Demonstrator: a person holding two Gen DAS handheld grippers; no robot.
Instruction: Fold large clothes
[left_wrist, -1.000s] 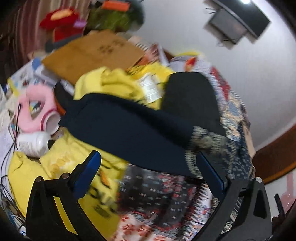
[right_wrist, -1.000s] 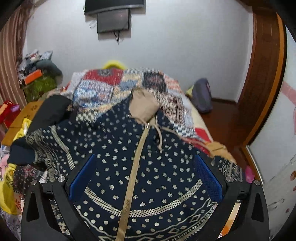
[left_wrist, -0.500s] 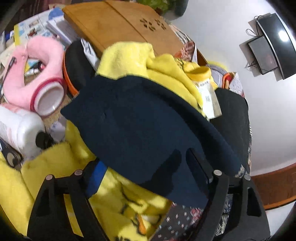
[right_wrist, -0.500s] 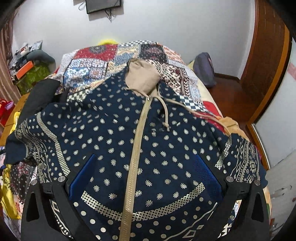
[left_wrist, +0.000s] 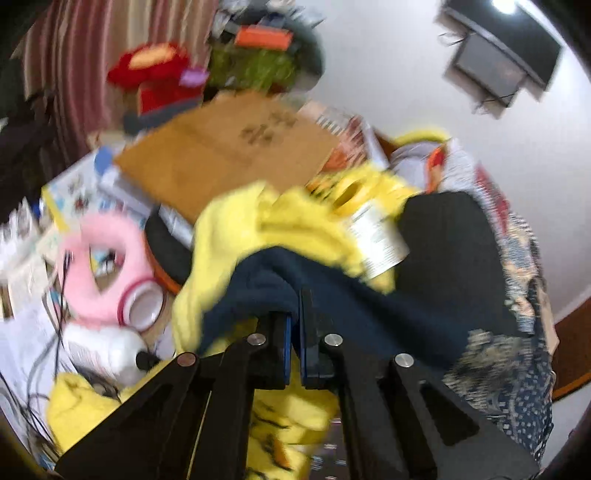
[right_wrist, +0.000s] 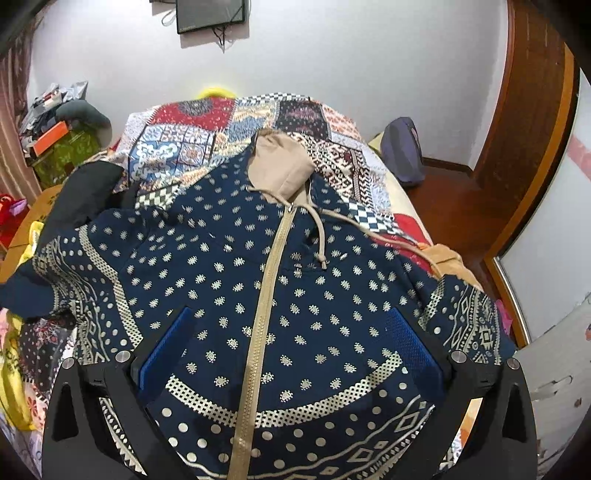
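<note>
Your left gripper (left_wrist: 293, 310) has its jaws clenched on the plain navy cuff (left_wrist: 266, 280) of the hoodie's sleeve, which trails from the jaws off to the right toward the patterned body. Your right gripper (right_wrist: 291, 354) hovers over the lower front of the hoodie (right_wrist: 258, 288), jaws spread wide and grasping nothing. The hoodie itself lies face up on the patchwork bedspread (right_wrist: 177, 144), zipper (right_wrist: 266, 306) closed, tan hood (right_wrist: 280, 170) toward the wall, its other sleeve draped over the bed's far edge.

The danger sits on the left. The cuff lies right against a yellow fleece blanket (left_wrist: 258, 218), with a labelled yellow container (left_wrist: 369, 229) just behind it; if the bite has caught any fleece, pulling the sleeve across will likely drag that clutter along. The left view is blurred, so you cannot tell how deep the cuff sits between the pads; a shallow pinch may slip once the sleeve's weight comes on.

With nothing pinning the body, a hard pull could skew the hoodie and spoil the fold line. The loose drawstring (right_wrist: 319, 236) may also bunch under the folded sleeve.
</note>
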